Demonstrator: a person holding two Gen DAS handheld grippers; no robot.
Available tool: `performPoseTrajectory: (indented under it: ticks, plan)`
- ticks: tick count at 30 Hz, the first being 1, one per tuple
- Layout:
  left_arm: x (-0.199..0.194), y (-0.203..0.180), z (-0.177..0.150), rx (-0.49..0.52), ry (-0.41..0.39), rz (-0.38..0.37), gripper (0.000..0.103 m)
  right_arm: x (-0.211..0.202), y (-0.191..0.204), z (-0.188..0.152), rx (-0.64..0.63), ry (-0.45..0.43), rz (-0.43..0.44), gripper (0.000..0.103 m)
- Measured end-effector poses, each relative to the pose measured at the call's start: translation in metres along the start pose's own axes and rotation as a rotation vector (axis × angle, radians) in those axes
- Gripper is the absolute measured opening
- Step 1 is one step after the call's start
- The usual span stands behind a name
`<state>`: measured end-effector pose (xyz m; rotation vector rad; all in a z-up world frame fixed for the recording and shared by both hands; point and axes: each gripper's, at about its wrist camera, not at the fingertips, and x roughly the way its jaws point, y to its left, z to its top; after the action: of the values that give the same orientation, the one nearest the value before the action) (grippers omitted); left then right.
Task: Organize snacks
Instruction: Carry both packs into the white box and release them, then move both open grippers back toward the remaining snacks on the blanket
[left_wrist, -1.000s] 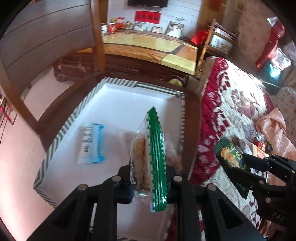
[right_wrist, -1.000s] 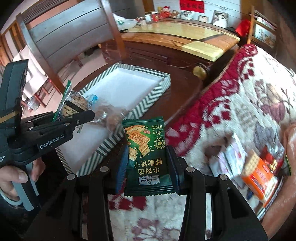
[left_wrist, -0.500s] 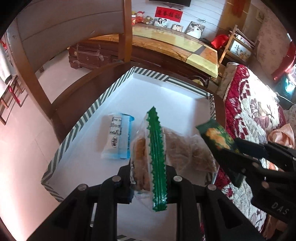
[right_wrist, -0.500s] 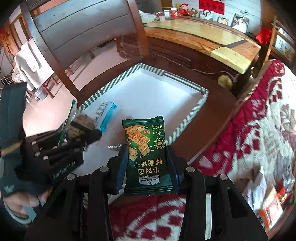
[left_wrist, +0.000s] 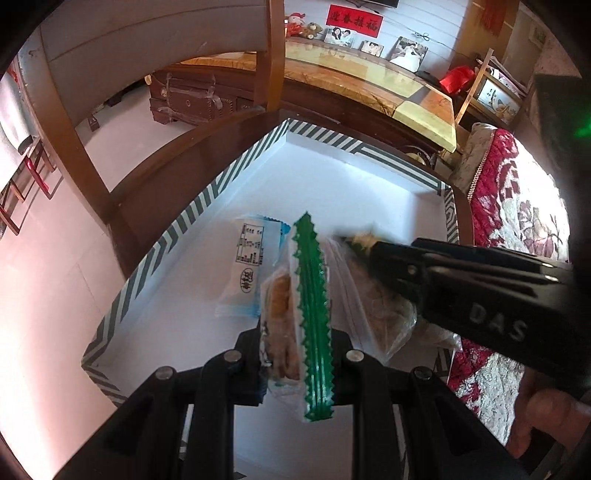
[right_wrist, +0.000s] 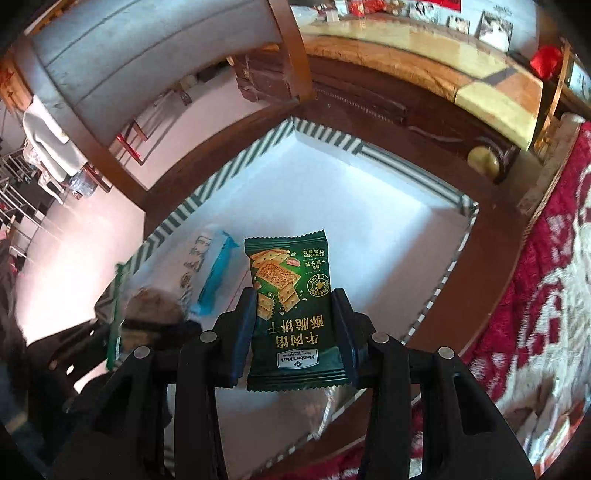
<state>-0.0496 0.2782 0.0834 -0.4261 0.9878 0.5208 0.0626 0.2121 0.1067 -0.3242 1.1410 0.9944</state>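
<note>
The dark green cracker packet, printed with crackers and gold characters, is pinched in the right claw above the white tray. The left claw grips a clear biscuit packet by its green serrated seam. Only the left view shows a clear bag beside it. A blue-and-white packet lies in the tray.

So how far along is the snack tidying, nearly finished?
Early days, I'd guess. Done: one blue-and-white packet and a clear bag of snacks lie in the striped box. In hand: the left tongs hold a green-edged biscuit packet, the right tongs a dark green cracker packet, both over the box. Left: setting both down.
</note>
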Motion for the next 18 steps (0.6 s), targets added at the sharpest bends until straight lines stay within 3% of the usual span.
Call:
performPoseTrajectory:
  ticks: [6,7,9,11,14,18]
  plan:
    - [0.004,0.003,0.001,-0.020,0.017,0.024,0.027,0.012,-0.002,0.000,0.052,0.015,0.046,0.045]
    - [0.004,0.003,0.001,-0.018,0.020,0.030,0.034,0.011,-0.002,-0.001,0.064,0.013,0.045,0.047]
    - [0.004,0.001,0.000,-0.011,0.020,0.034,0.063,0.006,-0.005,-0.004,0.081,0.000,0.046,0.047]
    - [0.000,0.000,0.000,-0.009,-0.006,0.029,0.073,0.000,-0.007,-0.008,0.099,-0.015,0.058,0.047]
    - [-0.002,-0.001,-0.001,-0.005,-0.024,0.028,0.081,-0.011,-0.010,-0.016,0.117,-0.035,0.070,0.052]
    - [-0.003,-0.005,-0.001,0.012,-0.030,0.044,0.082,-0.031,-0.012,-0.030,0.114,-0.070,0.066,0.052]
